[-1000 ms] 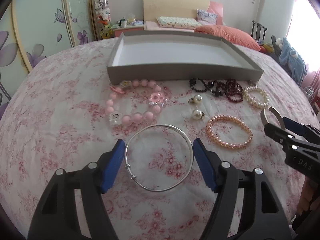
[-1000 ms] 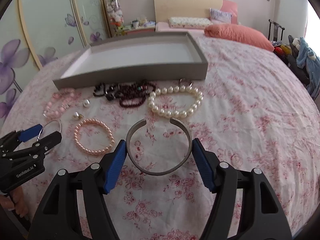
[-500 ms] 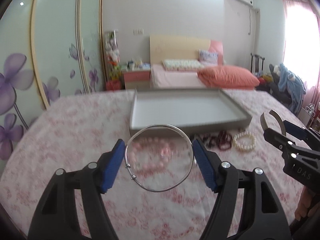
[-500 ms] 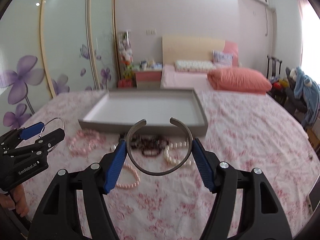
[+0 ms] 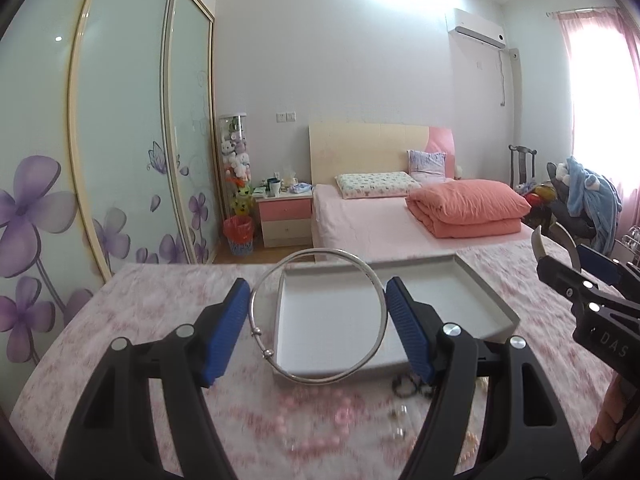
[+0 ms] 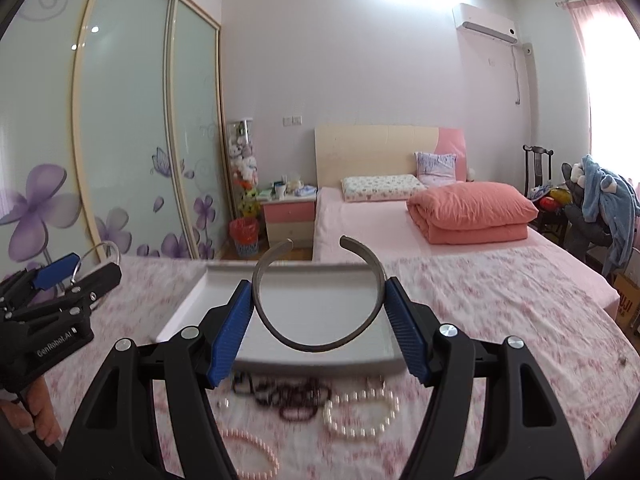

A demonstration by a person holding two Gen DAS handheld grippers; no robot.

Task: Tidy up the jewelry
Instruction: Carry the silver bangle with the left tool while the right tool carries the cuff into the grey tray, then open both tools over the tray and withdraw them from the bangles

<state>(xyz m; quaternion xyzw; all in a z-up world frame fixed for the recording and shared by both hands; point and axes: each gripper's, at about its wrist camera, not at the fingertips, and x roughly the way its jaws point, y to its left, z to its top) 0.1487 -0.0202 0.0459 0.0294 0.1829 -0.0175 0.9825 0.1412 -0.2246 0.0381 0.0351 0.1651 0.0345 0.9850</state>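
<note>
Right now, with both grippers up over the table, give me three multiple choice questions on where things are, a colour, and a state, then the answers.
1. Where is the white pearl bracelet?
A. in the tray
B. on the cloth in front of the tray
C. on the bed

2. What colour is the folded quilt on the bed?
A. coral pink
B. green
C. grey

3. What does the right gripper hold?
A. nothing
B. a closed ring bangle
C. an open cuff bangle

Answers:
1 B, it lies on the floral cloth before the grey tray.
2 A, the quilt is coral pink.
3 C, the jaws press both sides of a cuff with a gap on top.
</note>
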